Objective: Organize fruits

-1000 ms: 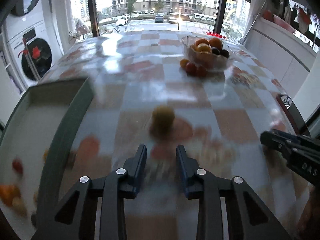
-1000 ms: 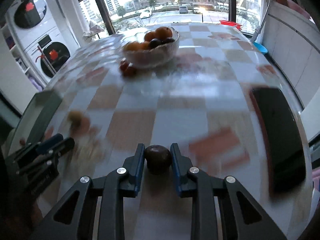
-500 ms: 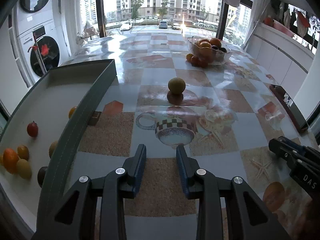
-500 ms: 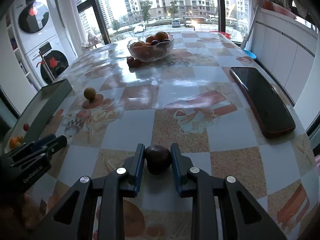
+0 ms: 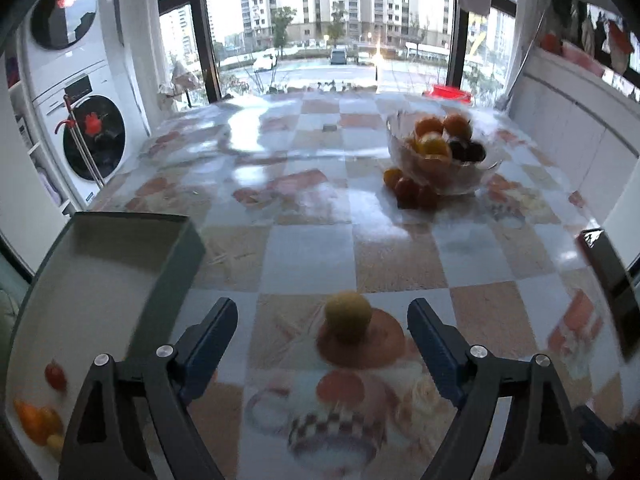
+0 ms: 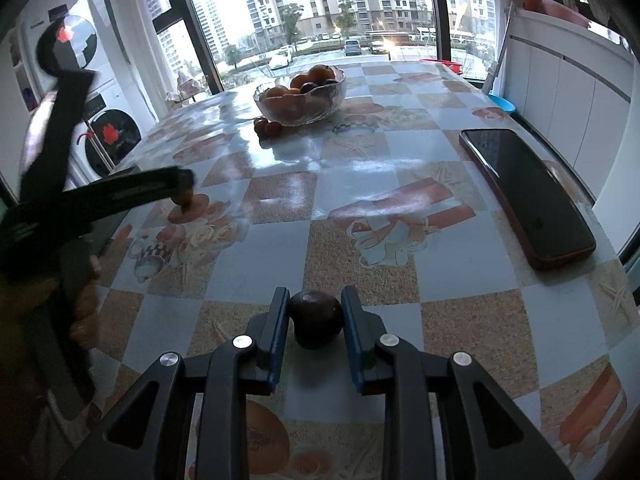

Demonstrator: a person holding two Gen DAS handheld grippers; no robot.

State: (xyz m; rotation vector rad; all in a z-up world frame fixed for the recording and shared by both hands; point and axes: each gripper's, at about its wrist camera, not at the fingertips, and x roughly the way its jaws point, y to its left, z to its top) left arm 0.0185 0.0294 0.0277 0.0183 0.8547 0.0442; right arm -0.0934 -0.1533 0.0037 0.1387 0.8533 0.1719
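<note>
My left gripper (image 5: 322, 320) is wide open, its fingers on either side of a yellow-green fruit (image 5: 347, 314) standing on the table; the fruit sits just beyond the fingertips. My right gripper (image 6: 315, 316) is shut on a dark purple plum (image 6: 317, 318), held low over the table. A glass bowl (image 5: 442, 160) of oranges and dark fruit stands at the far right, with small red-orange fruits (image 5: 408, 188) loose beside it. A green tray (image 5: 100, 280) at the left holds several small fruits (image 5: 38, 420). The bowl (image 6: 301, 98) also shows in the right wrist view.
A dark phone (image 6: 524, 192) lies on the table's right side, also at the right edge of the left wrist view (image 5: 610, 284). The left gripper's arm (image 6: 100, 196) crosses the left of the right wrist view. Washing machines (image 5: 84, 136) stand beyond the table's left edge.
My left gripper has opened wide and moved forward up to the yellow-green fruit. My right gripper stays shut on the plum, hardly moved.
</note>
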